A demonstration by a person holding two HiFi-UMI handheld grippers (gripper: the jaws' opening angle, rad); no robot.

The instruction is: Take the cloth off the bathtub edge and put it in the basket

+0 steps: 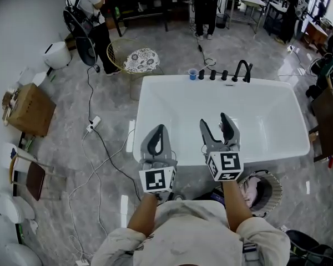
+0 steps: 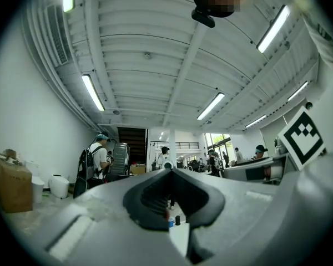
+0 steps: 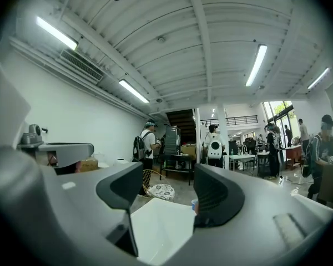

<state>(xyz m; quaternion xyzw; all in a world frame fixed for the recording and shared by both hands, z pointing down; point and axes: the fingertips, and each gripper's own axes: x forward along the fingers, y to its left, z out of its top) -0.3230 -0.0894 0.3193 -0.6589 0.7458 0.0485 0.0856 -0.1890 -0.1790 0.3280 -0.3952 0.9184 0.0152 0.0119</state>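
The bathtub [image 1: 155, 98] is a smooth, glossy white rectangle with rounded corners, standing on a grey marbled floor [image 1: 72, 148]. A curved black faucet [image 1: 241, 71] and a small blue cup [image 1: 192, 74] sit on its far rim. Both grippers are held level over the near rim. They are matte grey, with dark ribbed pads and a black-and-white marker cube at the back.

The left gripper [image 1: 158, 133] is closed with its tips touching. The hollow behind the tips holds nothing, and only the tub shows through it. The right gripper [image 1: 213, 121] has its jaws apart, and between them is bare white tub.

The basket [image 1: 275, 184] is round, with a woven-looking rim, and sits on the floor just beside the person's right arm — that arm cuts off its near side. Something pale and crumpled lies inside it, which looks like the cloth [image 1: 255, 190], though its weave and edges are too small to make out.

Beyond the tub there is a wire chair [image 1: 122, 51] with a patterned cushion.
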